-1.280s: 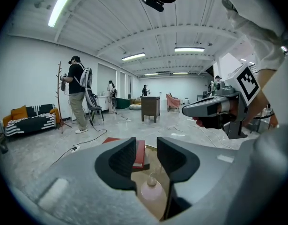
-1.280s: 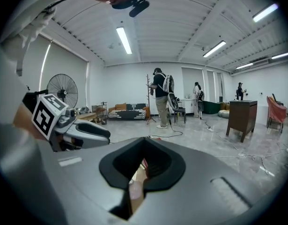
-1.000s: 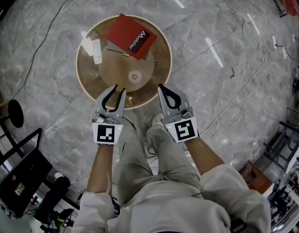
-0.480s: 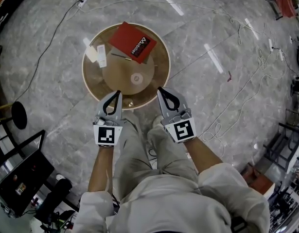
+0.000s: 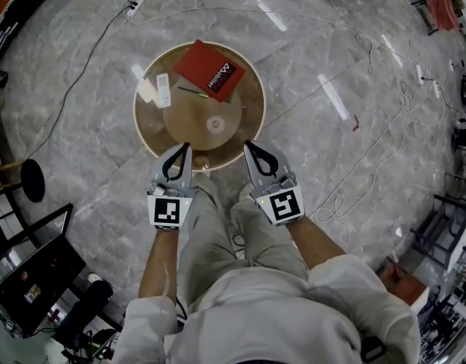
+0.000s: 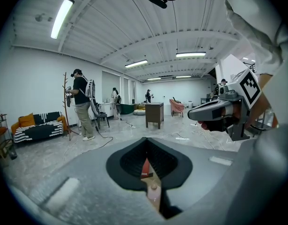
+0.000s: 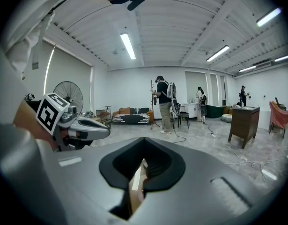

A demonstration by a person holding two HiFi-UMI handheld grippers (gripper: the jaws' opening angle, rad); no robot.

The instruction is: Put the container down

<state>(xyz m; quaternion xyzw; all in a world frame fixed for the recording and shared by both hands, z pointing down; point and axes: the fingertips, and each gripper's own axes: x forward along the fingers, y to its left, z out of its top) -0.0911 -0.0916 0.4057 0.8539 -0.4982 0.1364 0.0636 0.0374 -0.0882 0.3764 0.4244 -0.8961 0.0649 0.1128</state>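
looking from the left, your left gripper [image 5: 184, 146] hangs over the near edge of the round table [image 5: 183, 116]. its claw is closed fully, tip against tip, and nothing is caught between the tips.

on the table, near the far-left edge, lie a pale flat piece [image 5: 146, 90] and just beside it a white remote [image 5: 164, 89]. a red book [image 5: 210, 70] lies at the far edge. near the middle, a little toward your side, sits a small pale round piece [image 5: 215, 124]. i judge this is the container, though it is too small to be sure. it rests on the table alone, apart from both claws.

your right gripper [image 5: 248, 143] is also above the near edge, to the right. its claw is closed too, with nothing held.

so the task looks finished, or almost. the container seems to stand on the table, and no claw touches it. if this reading is right, nothing is left except to take your grippers away. if the container is another thing, no view shows it.
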